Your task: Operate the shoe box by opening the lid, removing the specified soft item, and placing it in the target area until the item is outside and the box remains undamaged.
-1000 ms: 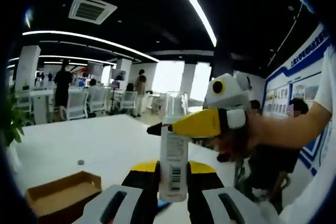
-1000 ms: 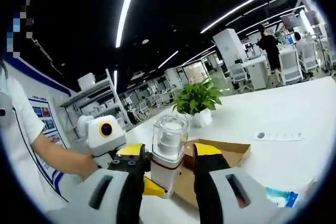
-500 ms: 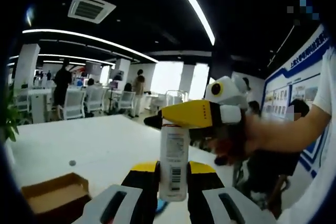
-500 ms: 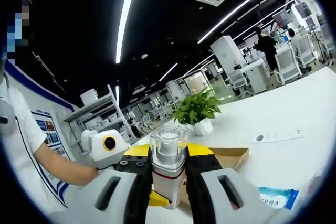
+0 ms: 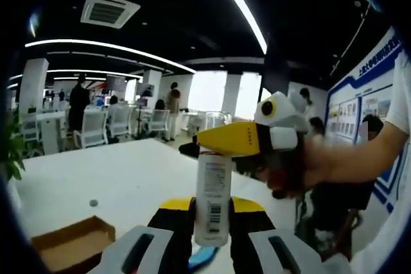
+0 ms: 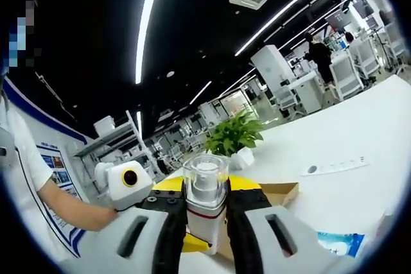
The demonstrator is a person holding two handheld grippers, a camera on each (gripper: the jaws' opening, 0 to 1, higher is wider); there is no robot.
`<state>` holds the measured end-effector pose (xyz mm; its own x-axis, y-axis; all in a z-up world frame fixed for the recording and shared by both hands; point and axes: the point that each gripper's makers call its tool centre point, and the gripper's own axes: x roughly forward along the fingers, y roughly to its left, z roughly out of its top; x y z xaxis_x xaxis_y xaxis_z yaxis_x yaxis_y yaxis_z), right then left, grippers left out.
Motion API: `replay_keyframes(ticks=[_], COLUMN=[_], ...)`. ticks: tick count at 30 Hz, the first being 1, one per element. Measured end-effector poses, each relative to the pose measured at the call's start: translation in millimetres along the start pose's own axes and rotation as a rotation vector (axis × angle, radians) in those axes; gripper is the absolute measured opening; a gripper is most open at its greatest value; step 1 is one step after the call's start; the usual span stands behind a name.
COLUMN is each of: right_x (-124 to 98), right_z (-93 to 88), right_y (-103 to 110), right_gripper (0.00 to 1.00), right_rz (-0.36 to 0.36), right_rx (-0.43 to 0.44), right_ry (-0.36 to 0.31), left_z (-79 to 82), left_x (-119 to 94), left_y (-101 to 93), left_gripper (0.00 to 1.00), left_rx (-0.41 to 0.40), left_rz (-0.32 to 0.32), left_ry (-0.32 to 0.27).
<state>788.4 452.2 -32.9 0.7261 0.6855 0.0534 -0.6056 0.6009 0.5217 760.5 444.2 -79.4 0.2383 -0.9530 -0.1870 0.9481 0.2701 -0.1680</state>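
Note:
A white bottle (image 5: pixel 212 197) with a barcode label stands upright between my left gripper's (image 5: pixel 212 208) black-and-yellow jaws, which are shut on its lower body. My right gripper (image 5: pixel 207 147), held by a hand, reaches in from the right and crosses the bottle's top. In the right gripper view, my right gripper (image 6: pixel 207 192) is shut on the bottle's upper part (image 6: pixel 205 205), just under its clear cap (image 6: pixel 205 171). The left gripper (image 6: pixel 191 241) comes in from the left below it. The open cardboard shoe box (image 6: pixel 282 192) lies on the white table behind.
The cardboard box (image 5: pixel 64 253) lies low on the left of the white table (image 5: pixel 122 171). A blue packet (image 6: pixel 337 243) lies on the table near it. A potted plant (image 6: pixel 234 138) stands further back. People, chairs and desks are far off.
My right gripper's jaws closed in on the bottle's upper part and now hold it. The left gripper has kept its grip. Both views have shifted slightly.

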Motion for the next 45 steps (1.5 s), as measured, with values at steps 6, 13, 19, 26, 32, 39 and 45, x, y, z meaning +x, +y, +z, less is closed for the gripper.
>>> replay_keyframes(ticks=[6, 13, 19, 26, 32, 39, 45], right_x=[-0.4, -4.8, -8.0, -13.9, -16.3, -18.6, -20.8], right_z=[-0.9, 2.3, 5.5, 12.8, 13.3, 6.6, 5.7], right_y=[-6.8, -23.4, -45.4, -74.0, -99.3, -122.6, -142.7], right_gripper=[0.2, 0.2, 0.2, 0.2, 0.2, 0.2, 0.2], right_rz=[-0.018, -0.08, -0.149, -0.235, -0.288, -0.334, -0.371], right_rx=[-0.005, -0.051, -0.112, -0.22, -0.305, -0.37, -0.378], right_ry=[0.004, -0.007, -0.005, -0.005, 0.031, 0.065, 0.068], left_z=[-3.4, -7.5, -15.1, -22.1, -37.9, -51.1, -52.6], left_x=[1.7, 2.5, -2.6, -12.4, -22.6, -24.6, -23.1], left_y=[7.0, 12.2, 17.2, 20.8, 28.2, 31.2, 33.0], left_gripper=[0.23, 0.31, 0.31, 0.32, 0.33, 0.38, 0.42], left_rx=[0.006, 0.01, 0.008, 0.011, -0.007, -0.011, -0.004], left_rz=[0.002, 0.022, 0.029, 0.039, 0.062, 0.059, 0.054], left_ry=[0.018, 0.034, 0.051, 0.077, 0.121, 0.168, 0.185])
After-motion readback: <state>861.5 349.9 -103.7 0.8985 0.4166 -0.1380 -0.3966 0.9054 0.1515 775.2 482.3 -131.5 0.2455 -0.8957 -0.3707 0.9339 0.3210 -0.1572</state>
